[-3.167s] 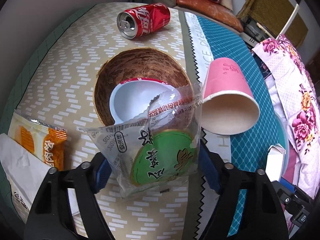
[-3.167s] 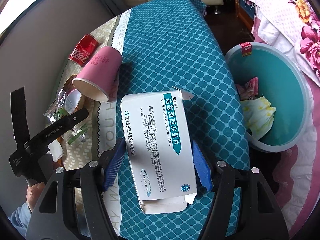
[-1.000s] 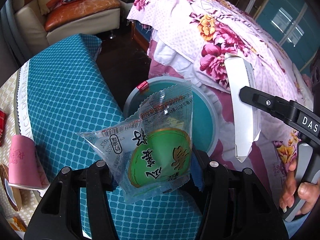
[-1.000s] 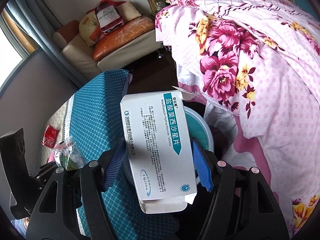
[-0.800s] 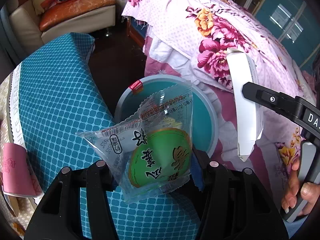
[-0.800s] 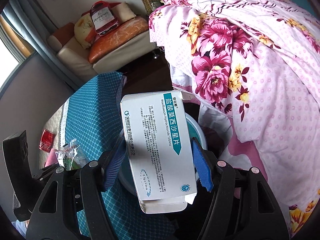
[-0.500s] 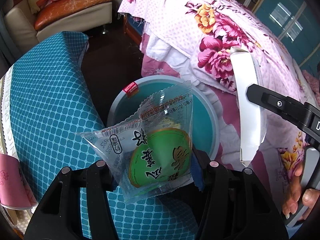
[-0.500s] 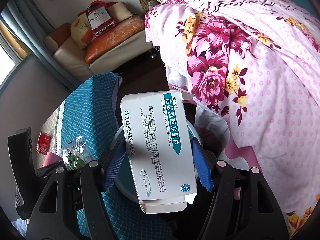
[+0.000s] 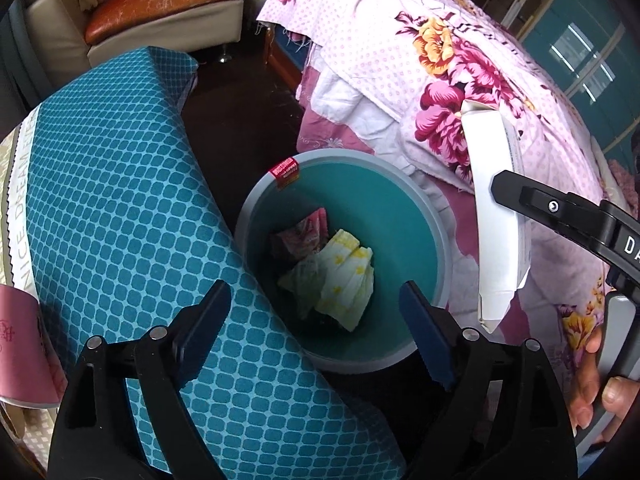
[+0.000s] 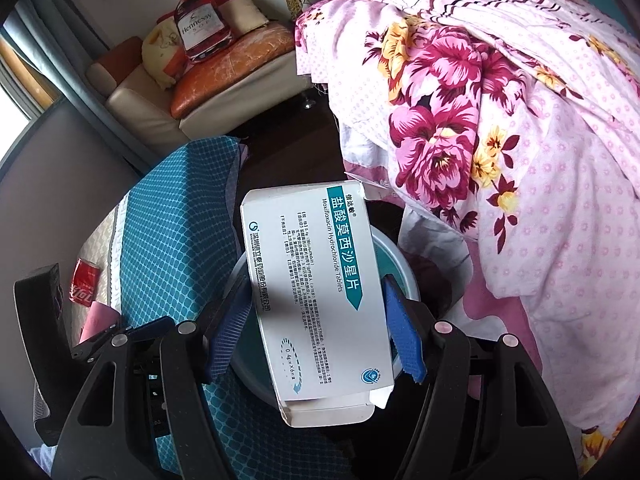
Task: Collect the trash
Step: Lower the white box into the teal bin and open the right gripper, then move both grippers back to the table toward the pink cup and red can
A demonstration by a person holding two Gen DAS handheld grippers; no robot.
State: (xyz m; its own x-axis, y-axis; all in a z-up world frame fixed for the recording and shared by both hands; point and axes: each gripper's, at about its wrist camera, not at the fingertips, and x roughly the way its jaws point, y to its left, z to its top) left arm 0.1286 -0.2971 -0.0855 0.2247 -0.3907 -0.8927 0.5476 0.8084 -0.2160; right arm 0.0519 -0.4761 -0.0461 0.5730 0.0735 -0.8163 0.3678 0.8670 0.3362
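Note:
My left gripper [image 9: 316,332] is open and empty above the near rim of a teal trash bin [image 9: 400,200] on the floor. Crumpled yellow-white wrappers [image 9: 340,280] and a pink wrapper [image 9: 304,236] lie in the bin; the clear green-label snack packet is not visible. My right gripper [image 10: 316,328] is shut on a white medicine box [image 10: 316,292] and holds it over the bin [image 10: 404,268]. The box also shows in the left wrist view [image 9: 496,216], right of the bin.
A table with a teal checked cloth [image 9: 120,208] borders the bin on the left. A pink paper cup [image 9: 20,344] and a red cola can [image 10: 84,284] lie on it. A floral pink bedspread [image 9: 440,64] hangs behind the bin. A sofa [image 10: 200,92] stands beyond.
My left gripper has opened and the clear green-label snack packet has left it. Both grippers have drifted closer over the bin. The right gripper still holds the box.

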